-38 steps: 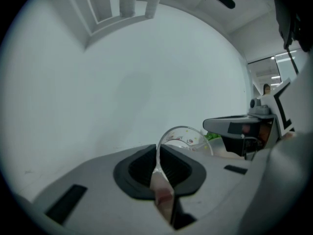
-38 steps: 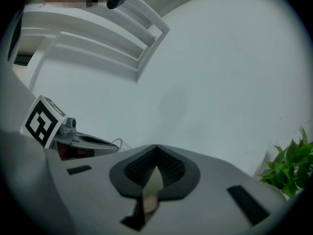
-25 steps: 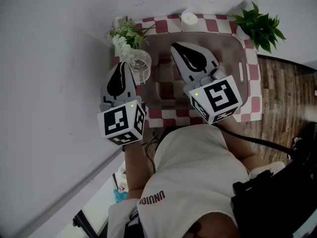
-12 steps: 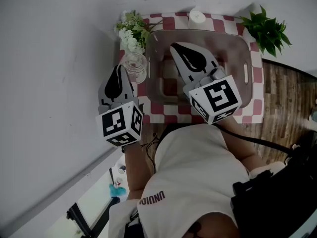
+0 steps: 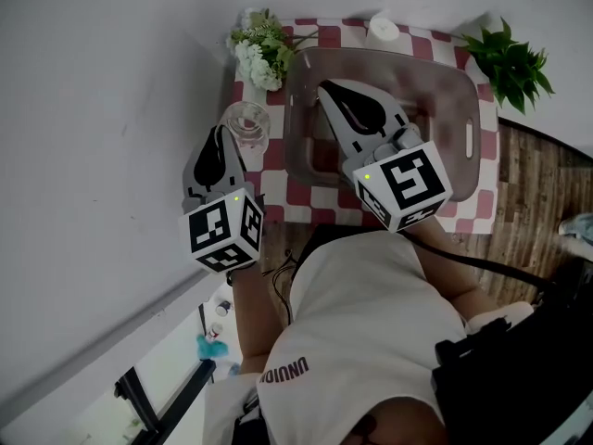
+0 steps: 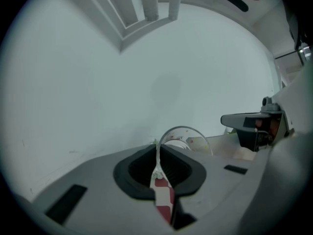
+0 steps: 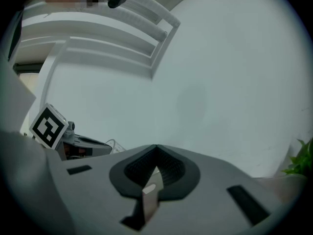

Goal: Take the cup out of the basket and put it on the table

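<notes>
With the left gripper (image 5: 220, 135) clamped on the rim of the glass cup (image 5: 246, 124), which is outside the basket (image 5: 466, 84) at its left over the checkered table (image 5: 278, 199), I would lower it upright and release only once it rests, while the right gripper (image 5: 334, 95) has its jaws together, empty.

1 clear glass cup (image 5: 246, 123), upright, mouth up, outside the basket (image 5: 306, 63) and just beside its left wall, above the red-and-white checked table (image 5: 315, 213). Near side of the rim pinched in the left gripper (image 5: 220, 139). Base touching the cloth or not: unclear. 1 translucent grey basket, rounded corners, flat on the table.
</notes>
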A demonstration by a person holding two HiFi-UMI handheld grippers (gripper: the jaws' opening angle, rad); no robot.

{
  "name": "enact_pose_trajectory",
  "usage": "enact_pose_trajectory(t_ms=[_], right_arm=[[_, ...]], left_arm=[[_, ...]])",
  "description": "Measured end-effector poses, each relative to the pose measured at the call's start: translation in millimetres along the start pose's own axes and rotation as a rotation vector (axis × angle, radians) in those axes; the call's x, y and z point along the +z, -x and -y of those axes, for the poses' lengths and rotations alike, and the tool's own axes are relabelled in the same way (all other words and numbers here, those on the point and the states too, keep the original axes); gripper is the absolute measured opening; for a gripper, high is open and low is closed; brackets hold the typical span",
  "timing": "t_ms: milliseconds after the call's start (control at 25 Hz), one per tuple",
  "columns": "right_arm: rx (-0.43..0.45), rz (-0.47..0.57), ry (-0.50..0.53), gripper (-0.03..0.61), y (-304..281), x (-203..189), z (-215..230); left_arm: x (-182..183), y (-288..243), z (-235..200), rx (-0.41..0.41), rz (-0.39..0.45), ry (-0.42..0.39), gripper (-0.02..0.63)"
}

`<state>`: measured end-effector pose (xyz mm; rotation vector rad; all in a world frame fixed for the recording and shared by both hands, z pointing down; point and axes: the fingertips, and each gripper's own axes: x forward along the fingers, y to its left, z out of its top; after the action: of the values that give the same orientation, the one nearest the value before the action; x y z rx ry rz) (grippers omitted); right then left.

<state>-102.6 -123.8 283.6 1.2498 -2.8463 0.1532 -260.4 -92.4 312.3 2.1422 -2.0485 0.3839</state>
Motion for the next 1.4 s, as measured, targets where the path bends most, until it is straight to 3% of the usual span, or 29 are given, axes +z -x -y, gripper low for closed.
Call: enact_pose_trajectory(t_ms=[600,1400], right_arm=[[0.032,-0.013,0.007,0.017,-6,-2,-10],[0.046,-0.035,0.016,0.017,-12,-7,-11]], left_arm=[[-45,-2,-17,0.056,-0.076,0.057,0.034],[-134,-20,-24,0.066,-0.29,0.097,0.034]])
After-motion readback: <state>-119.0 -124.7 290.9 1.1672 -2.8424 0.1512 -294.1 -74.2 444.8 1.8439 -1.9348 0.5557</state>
